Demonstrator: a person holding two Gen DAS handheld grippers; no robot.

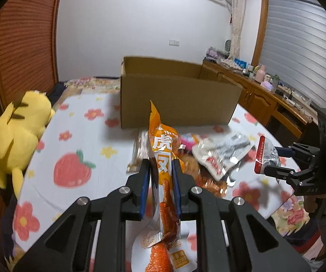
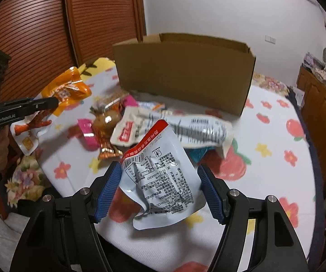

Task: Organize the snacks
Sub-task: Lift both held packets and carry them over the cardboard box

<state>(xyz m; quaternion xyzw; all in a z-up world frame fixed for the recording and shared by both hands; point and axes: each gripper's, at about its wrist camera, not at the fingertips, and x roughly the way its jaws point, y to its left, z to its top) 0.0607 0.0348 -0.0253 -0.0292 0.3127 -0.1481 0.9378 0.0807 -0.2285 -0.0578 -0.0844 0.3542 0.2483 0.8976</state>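
My left gripper (image 1: 161, 170) is shut on an orange snack packet (image 1: 163, 158) and holds it upright above the flowered cloth; the same packet shows in the right wrist view (image 2: 66, 93). My right gripper (image 2: 158, 176) holds a white packet with a red top (image 2: 160, 174) between its blue pads; it also shows in the left wrist view (image 1: 266, 156). A pile of loose snacks (image 2: 126, 124) lies in front of an open cardboard box (image 1: 176, 99), also seen in the right wrist view (image 2: 183, 72).
A yellow plush toy (image 1: 18, 136) lies at the cloth's left edge. A wooden cabinet (image 1: 265, 99) with small items runs along the right wall. A slatted wooden door (image 2: 38, 34) stands behind the table on the left.
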